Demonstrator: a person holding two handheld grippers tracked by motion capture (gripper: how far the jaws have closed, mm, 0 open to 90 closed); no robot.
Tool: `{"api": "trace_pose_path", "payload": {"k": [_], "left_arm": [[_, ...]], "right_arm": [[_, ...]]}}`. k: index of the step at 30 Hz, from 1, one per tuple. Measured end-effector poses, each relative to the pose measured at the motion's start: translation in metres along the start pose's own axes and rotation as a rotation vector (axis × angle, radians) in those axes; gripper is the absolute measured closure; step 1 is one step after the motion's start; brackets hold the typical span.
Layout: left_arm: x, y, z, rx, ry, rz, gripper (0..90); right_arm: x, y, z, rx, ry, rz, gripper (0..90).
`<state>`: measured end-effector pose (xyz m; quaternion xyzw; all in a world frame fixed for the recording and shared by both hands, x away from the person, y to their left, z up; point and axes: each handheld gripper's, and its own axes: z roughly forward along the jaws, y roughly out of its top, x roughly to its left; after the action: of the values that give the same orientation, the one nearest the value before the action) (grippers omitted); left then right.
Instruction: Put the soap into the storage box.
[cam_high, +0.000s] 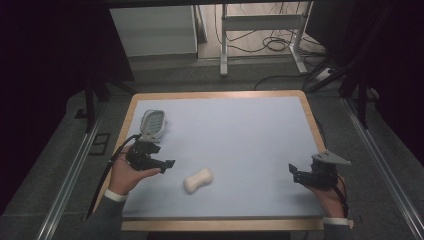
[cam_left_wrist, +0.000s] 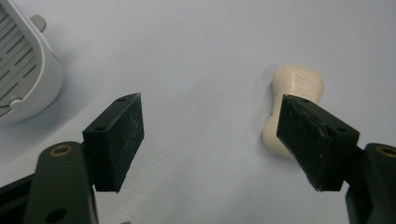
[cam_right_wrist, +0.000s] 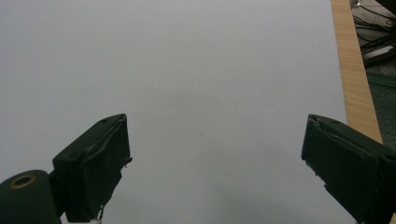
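The cream, bone-shaped soap (cam_high: 198, 180) lay flat on the blue mat (cam_high: 240, 135) near the counter's (cam_high: 150, 95) front edge, just right of the left hand-held gripper (cam_high: 168, 164). In the left gripper view one black jaw covered the soap's (cam_left_wrist: 299, 86) near end, and the mark pressed into its top was too faint to read. That hand-held gripper (cam_left_wrist: 210, 140) stood wide open, holding nothing. Behind it a pale slotted dish (cam_high: 152, 124) rested at the mat's left side, cut off by the frame edge in the left gripper view (cam_left_wrist: 25, 74). Well apart, the right hand-held gripper (cam_high: 295, 172) was also open over bare mat (cam_right_wrist: 210, 84), empty.
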<state>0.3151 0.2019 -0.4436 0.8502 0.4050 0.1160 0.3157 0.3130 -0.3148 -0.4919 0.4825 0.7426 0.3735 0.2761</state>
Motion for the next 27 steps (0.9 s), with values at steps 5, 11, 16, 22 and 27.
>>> {"api": "trace_pose_path", "payload": {"k": [5,11,16,22,27], "left_arm": [[-0.004,0.006,0.004,0.014,-0.008,0.019,23.3],[-0.009,0.012,0.009,0.031,-0.014,0.039,23.2],[-0.012,0.013,0.014,0.038,-0.019,0.039,23.1],[-0.017,0.017,0.017,0.053,-0.021,0.060,23.1],[-0.022,0.021,0.019,0.065,-0.025,0.070,23.0]], "right_arm": [[-0.001,0.000,-0.001,0.000,0.000,0.001,7.8],[-0.001,0.000,-0.001,0.000,-0.001,0.000,7.8],[-0.002,0.000,-0.001,0.000,-0.002,0.000,7.8],[-0.002,-0.001,-0.001,0.005,-0.005,0.000,7.8],[-0.002,-0.001,-0.001,0.008,-0.010,-0.003,7.8]]}}
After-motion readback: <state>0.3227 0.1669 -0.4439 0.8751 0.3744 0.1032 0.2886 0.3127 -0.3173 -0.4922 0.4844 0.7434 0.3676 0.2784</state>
